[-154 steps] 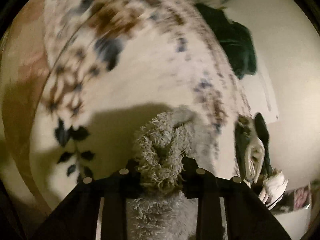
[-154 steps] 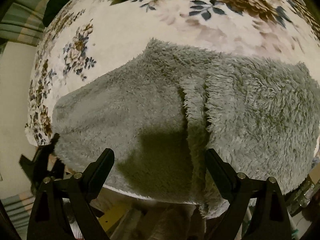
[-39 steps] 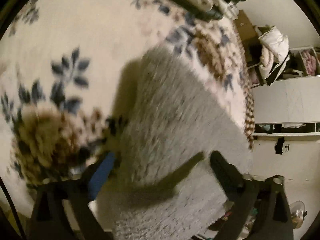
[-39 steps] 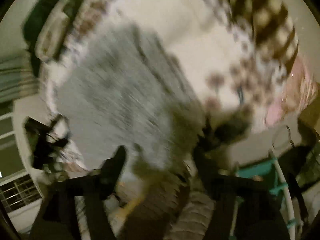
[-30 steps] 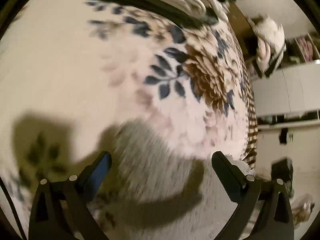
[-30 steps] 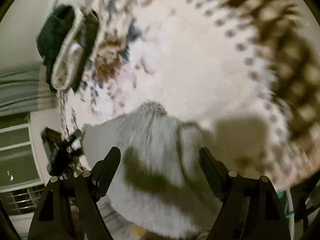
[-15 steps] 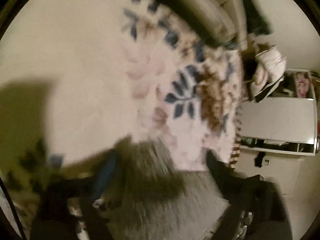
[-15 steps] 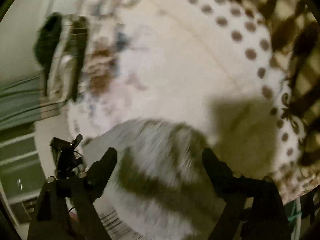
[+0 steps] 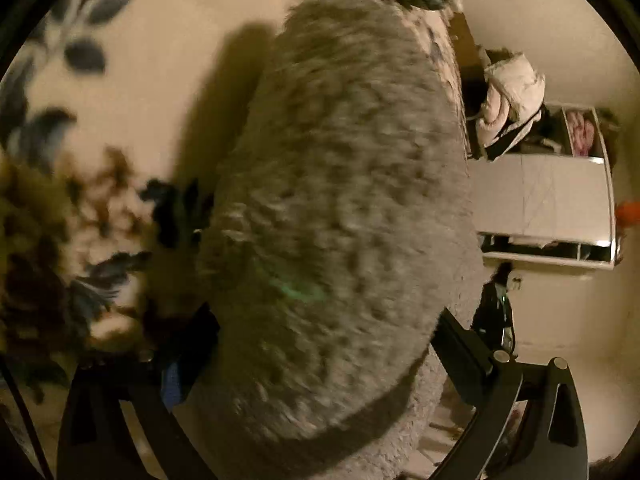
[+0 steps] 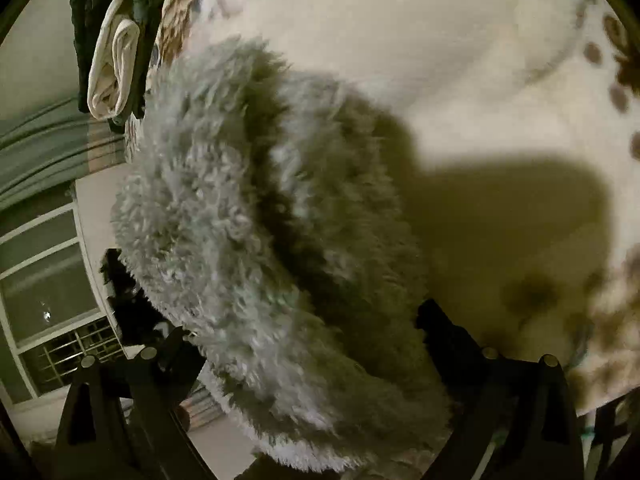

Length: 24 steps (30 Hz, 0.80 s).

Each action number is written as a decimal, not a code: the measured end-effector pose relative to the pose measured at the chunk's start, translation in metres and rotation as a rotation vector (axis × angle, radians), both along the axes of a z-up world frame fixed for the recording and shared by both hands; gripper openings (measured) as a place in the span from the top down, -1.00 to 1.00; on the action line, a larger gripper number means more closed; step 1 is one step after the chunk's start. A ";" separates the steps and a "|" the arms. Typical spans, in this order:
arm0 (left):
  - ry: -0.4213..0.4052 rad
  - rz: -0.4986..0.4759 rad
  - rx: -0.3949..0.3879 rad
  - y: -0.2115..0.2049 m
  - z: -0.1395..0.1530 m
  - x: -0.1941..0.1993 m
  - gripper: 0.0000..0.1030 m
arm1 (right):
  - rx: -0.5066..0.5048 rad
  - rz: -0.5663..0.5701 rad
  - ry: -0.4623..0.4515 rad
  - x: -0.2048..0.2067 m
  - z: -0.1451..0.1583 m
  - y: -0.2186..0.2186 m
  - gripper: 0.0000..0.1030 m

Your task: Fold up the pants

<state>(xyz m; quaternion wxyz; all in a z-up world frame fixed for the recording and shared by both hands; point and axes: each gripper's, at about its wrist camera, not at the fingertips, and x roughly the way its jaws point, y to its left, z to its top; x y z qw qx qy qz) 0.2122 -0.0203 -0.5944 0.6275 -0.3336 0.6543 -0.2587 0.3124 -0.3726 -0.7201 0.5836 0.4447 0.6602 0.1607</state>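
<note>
Two grippers, left gripper and right gripper, tilt downward, jaws opening astride grey fleece pants, gripping nothing.

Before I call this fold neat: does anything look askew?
Yes. The grey fleece pants lie folded on the floral blanket, but their near edge overhangs the bed's side, and a deep crease runs across the top layer.

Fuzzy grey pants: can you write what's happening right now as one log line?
step: fold pants | fuzzy grey pants: bunched on flowery blanket | left claw: opening, astride pants | right claw: opening, astride pants | held: nothing
</note>
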 end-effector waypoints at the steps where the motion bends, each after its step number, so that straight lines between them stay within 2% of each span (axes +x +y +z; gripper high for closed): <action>1: 0.004 -0.001 -0.004 0.001 -0.002 0.001 -1.00 | 0.007 -0.004 -0.006 -0.004 0.002 -0.004 -0.91; 3: 0.004 -0.012 -0.003 0.000 -0.003 0.002 -1.00 | 0.015 -0.001 0.004 -0.011 -0.002 -0.005 -0.93; 6: 0.024 -0.018 -0.028 -0.005 -0.009 0.006 -1.00 | 0.108 -0.014 0.033 -0.017 -0.021 0.005 -1.00; 9: 0.058 0.001 -0.087 -0.006 -0.015 0.009 -0.98 | 0.142 -0.057 -0.009 -0.008 -0.023 0.019 -1.00; 10: 0.047 0.005 -0.098 -0.006 -0.013 0.010 -0.92 | 0.128 -0.077 -0.025 -0.006 -0.020 0.024 -0.98; 11: 0.017 0.002 -0.107 -0.006 -0.007 0.010 -0.56 | 0.119 -0.082 -0.041 -0.005 -0.017 0.028 -0.91; 12: -0.022 -0.006 -0.112 -0.006 0.001 0.011 -0.27 | 0.087 -0.093 -0.051 -0.005 -0.012 0.032 -0.63; 13: -0.044 -0.018 -0.111 -0.006 0.008 0.011 -0.15 | 0.059 -0.114 -0.062 -0.008 -0.005 0.034 -0.30; 14: -0.053 -0.026 -0.114 -0.007 0.013 0.011 0.02 | 0.037 -0.137 -0.073 -0.011 0.002 0.034 -0.22; 16: -0.068 -0.040 -0.129 -0.006 0.025 0.009 0.13 | 0.003 -0.193 -0.083 -0.020 0.019 0.035 -0.04; 21: -0.103 -0.072 -0.164 -0.001 0.069 0.018 0.16 | -0.009 -0.267 -0.115 -0.037 0.068 0.049 -0.01; 24: -0.124 -0.075 -0.181 0.005 0.109 0.030 0.16 | -0.007 -0.300 -0.148 -0.050 0.111 0.050 -0.01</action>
